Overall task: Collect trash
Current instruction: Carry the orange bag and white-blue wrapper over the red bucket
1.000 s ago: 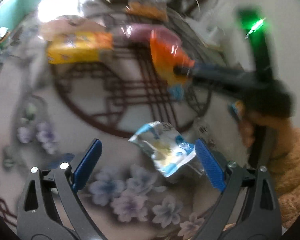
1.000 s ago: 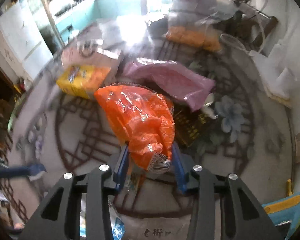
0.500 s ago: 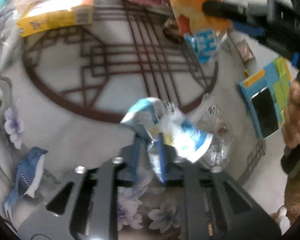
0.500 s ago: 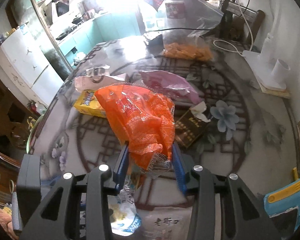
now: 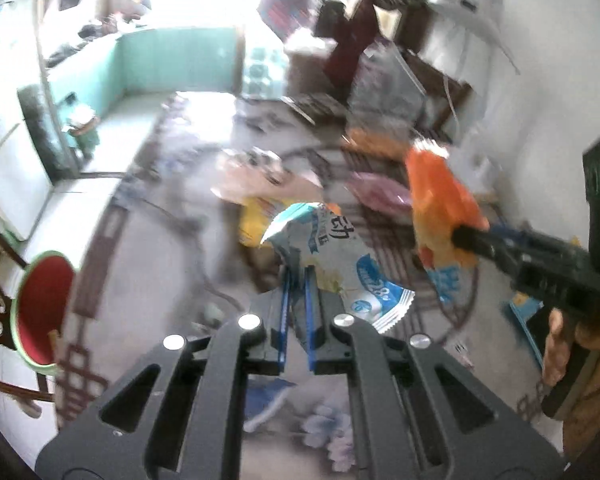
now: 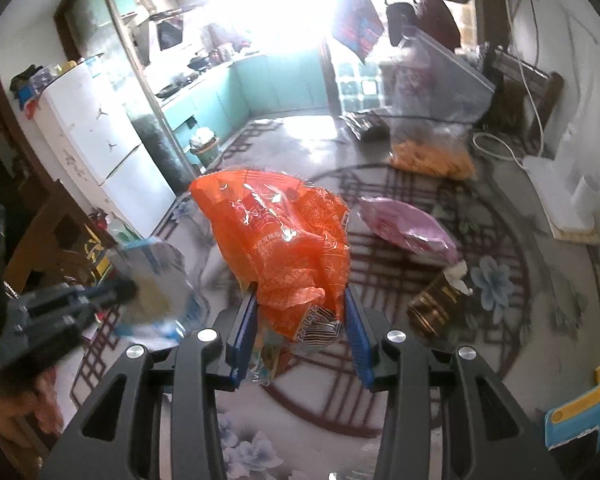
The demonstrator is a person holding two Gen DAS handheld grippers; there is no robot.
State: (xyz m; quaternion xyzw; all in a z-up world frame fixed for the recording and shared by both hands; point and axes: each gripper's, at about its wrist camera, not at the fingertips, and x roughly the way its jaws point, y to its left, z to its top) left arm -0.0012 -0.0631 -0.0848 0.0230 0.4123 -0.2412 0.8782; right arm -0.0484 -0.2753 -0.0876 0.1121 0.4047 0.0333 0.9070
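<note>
My left gripper (image 5: pixel 296 280) is shut on a silver and blue snack wrapper (image 5: pixel 336 252) and holds it above the patterned table. My right gripper (image 6: pixel 300 304) is shut on a crumpled orange wrapper (image 6: pixel 284 240), lifted off the table. The orange wrapper (image 5: pixel 440 200) and right gripper also show at the right of the left wrist view. The left gripper with the silver wrapper (image 6: pixel 156 280) shows blurred at the left of the right wrist view.
On the table lie a pink bag (image 6: pixel 404 228), a dark gold packet (image 6: pixel 436 312), a bag of orange snacks (image 6: pixel 428 160), a yellow box (image 5: pixel 256 220) and a blue and yellow item (image 6: pixel 580 412). A red bin (image 5: pixel 40 308) stands at the table's left.
My left gripper closed on the silver wrapper and lifted it off the table, tilting up. My right gripper rose with the orange wrapper.
</note>
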